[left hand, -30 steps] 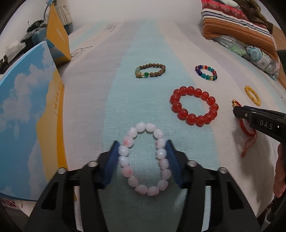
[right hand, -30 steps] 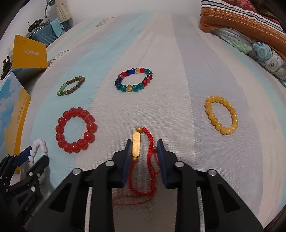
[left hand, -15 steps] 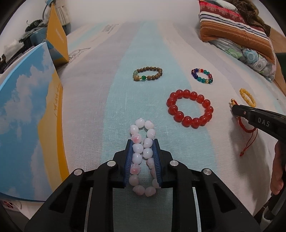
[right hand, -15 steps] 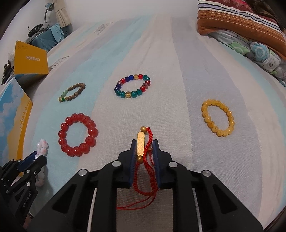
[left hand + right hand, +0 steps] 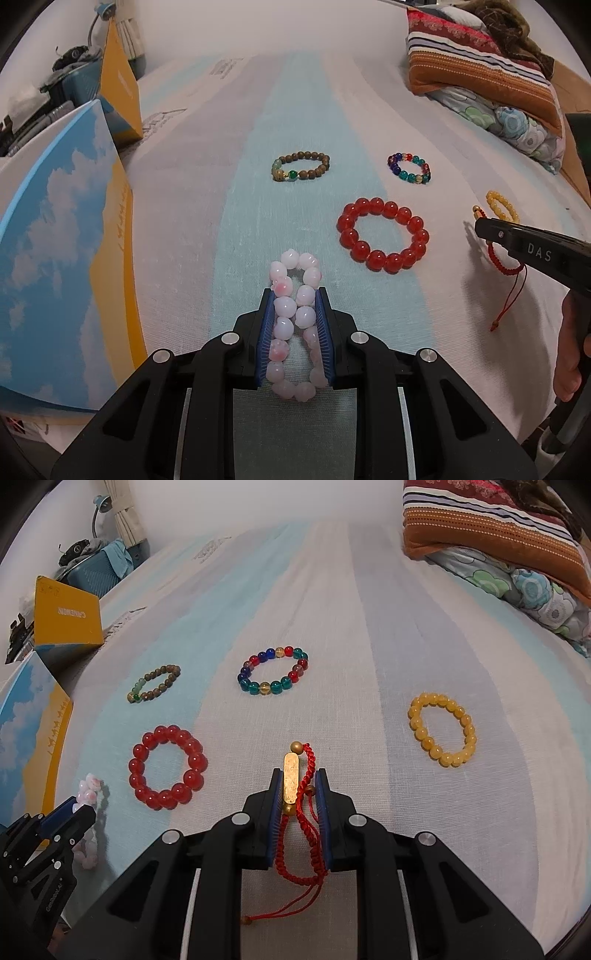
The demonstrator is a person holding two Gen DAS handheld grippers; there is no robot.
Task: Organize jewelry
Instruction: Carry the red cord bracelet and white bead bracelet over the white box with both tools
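Observation:
My left gripper [image 5: 294, 295] is shut on a pale pink bead bracelet [image 5: 295, 288], squeezed flat between the blue pads, low over the striped bedsheet [image 5: 314, 110]. My right gripper [image 5: 298, 775] is shut on a red cord bracelet with a gold bar [image 5: 291, 779]; its cord tail hangs below. The right gripper also shows at the right in the left wrist view [image 5: 484, 227]. Lying on the sheet are a red bead bracelet [image 5: 384, 233], a brown wooden bracelet [image 5: 301, 166], a multicoloured bracelet [image 5: 273, 675] and a yellow bracelet [image 5: 443, 729].
A blue sky-print box [image 5: 55, 240] stands at the left, with a yellow box [image 5: 66, 616] behind it. Folded striped and floral bedding [image 5: 480, 74] lies at the back right. A person's hand [image 5: 570, 354] holds the right gripper.
Both grippers have closed: the left on the pink bracelet, squashing its loop narrow, the right on the red cord bracelet. Both bracelets have been raised slightly off the sheet.

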